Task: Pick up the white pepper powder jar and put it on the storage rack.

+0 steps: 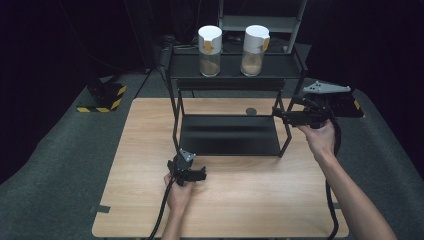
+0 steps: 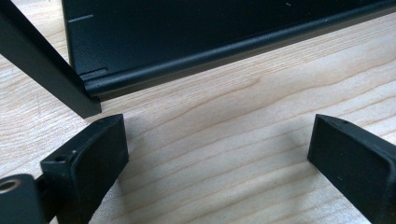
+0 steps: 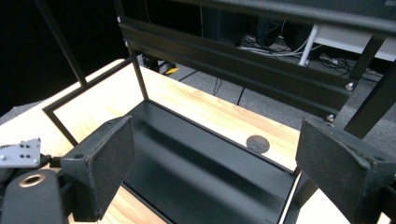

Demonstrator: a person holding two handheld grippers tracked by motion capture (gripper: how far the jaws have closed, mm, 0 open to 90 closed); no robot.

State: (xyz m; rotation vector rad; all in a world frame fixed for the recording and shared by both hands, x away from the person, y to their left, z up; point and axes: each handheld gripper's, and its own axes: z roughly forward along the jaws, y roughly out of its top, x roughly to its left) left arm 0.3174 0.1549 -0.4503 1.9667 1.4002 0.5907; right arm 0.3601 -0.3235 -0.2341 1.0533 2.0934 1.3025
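A black two-tier rack (image 1: 235,71) stands at the back of the wooden table (image 1: 250,200). Two glass jars with white lids stand on its top shelf, one at left (image 1: 210,50) and one at right (image 1: 254,49), each partly filled with brown powder. My left gripper (image 1: 202,175) (image 2: 219,140) lies low on the table in front of the rack's front-left leg (image 2: 42,65), jaws open and empty. My right gripper (image 1: 277,114) (image 3: 215,144) hovers at the rack's right side, pointing across the lower shelf (image 3: 201,163), jaws open with nothing between them.
A round dark spot (image 1: 251,111) (image 3: 257,143) marks the tabletop behind the lower shelf. A yellow-and-black striped base (image 1: 102,97) sits on the grey floor at back left. A white frame (image 1: 260,22) stands behind the rack. Cables trail from both grippers.
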